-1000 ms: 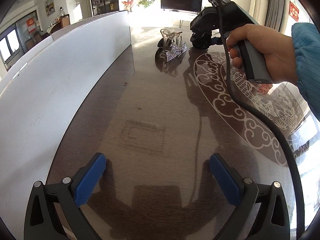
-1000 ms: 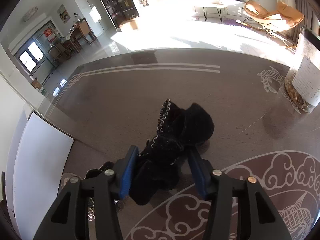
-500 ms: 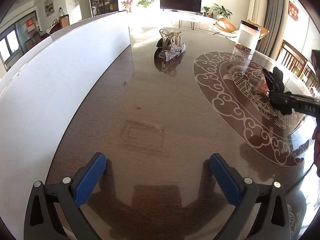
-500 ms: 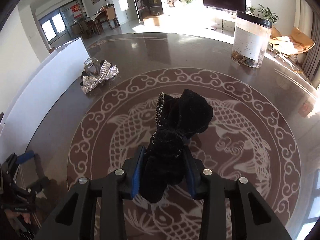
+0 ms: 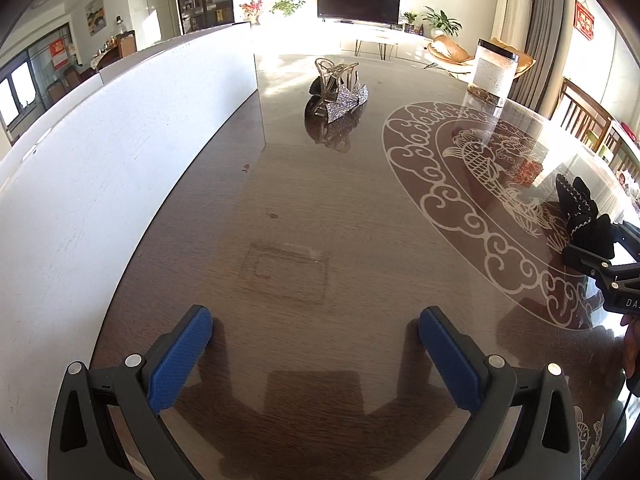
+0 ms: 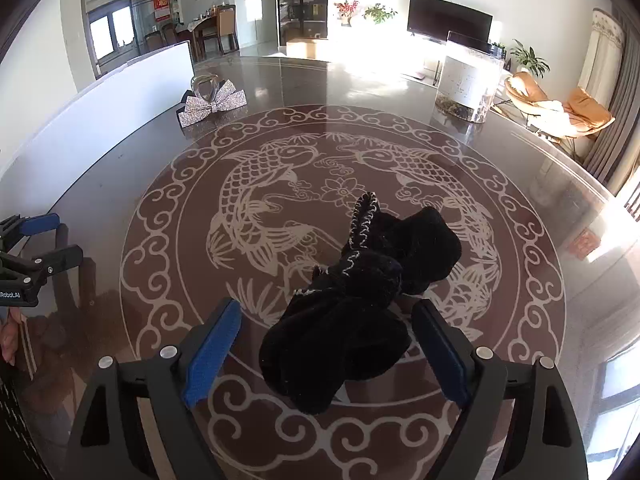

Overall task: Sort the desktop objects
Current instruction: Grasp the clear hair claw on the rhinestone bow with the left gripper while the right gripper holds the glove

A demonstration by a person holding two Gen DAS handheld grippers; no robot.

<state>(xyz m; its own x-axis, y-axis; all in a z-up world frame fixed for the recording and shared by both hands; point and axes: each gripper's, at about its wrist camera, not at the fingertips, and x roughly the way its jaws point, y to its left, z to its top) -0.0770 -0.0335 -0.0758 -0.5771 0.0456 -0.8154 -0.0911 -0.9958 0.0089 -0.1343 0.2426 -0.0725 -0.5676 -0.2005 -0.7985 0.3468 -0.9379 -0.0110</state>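
A black velvet bow hair accessory with white stitching (image 6: 360,292) lies on the table's fish medallion, between the open jaws of my right gripper (image 6: 326,344), which do not touch it. It also shows at the right edge of the left wrist view (image 5: 582,216). A silver glitter bow with a clear claw clip (image 6: 212,98) sits far left on the table, and shows in the left wrist view (image 5: 338,88). My left gripper (image 5: 314,352) is open and empty above bare dark table.
A white board (image 5: 100,168) stands along the table's left side. A clear jar with a white label (image 6: 468,80) stands at the far right. The glossy table (image 6: 120,168) has a round fish pattern.
My right gripper carried the black bow from near the glitter bow over to the medallion and opened, letting it go onto the table. The left gripper has not moved.
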